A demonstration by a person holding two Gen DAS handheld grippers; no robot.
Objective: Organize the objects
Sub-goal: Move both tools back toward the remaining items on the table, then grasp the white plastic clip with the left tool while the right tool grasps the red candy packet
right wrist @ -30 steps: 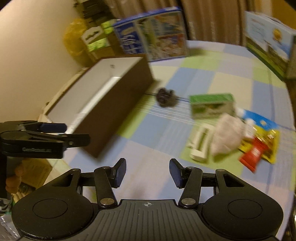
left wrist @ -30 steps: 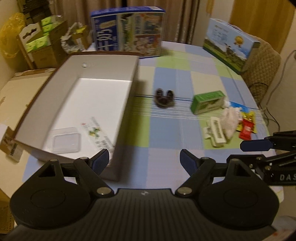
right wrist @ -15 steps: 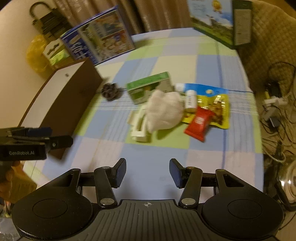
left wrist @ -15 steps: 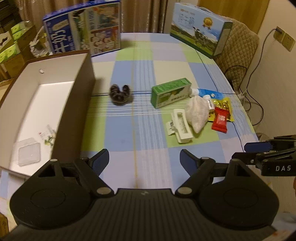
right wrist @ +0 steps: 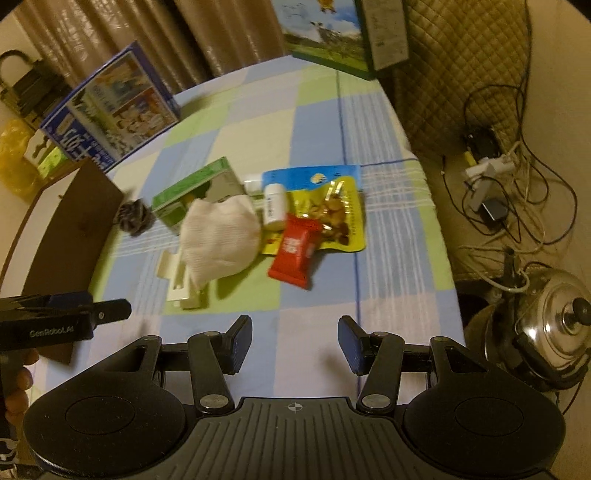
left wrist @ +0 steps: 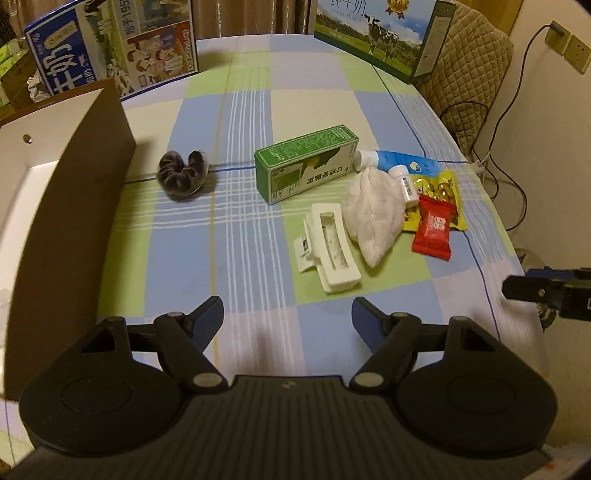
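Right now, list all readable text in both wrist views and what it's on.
"GenRobot.AI": side of the left gripper.
"PURE MILK", "3.6": green cow-picture milk carton.
"奶", "195": blue milk carton; the rest is cut off.
Green box: white Chinese line, too blurred to read.
Red candy wrapper, small white bottle: print too small.

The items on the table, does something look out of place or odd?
Nothing is spilled or broken. The loose things lie in an untidy heap: the white mesh pouch overlaps the cream hair clip, and the red candy wrapper lies on the yellow snack packet.
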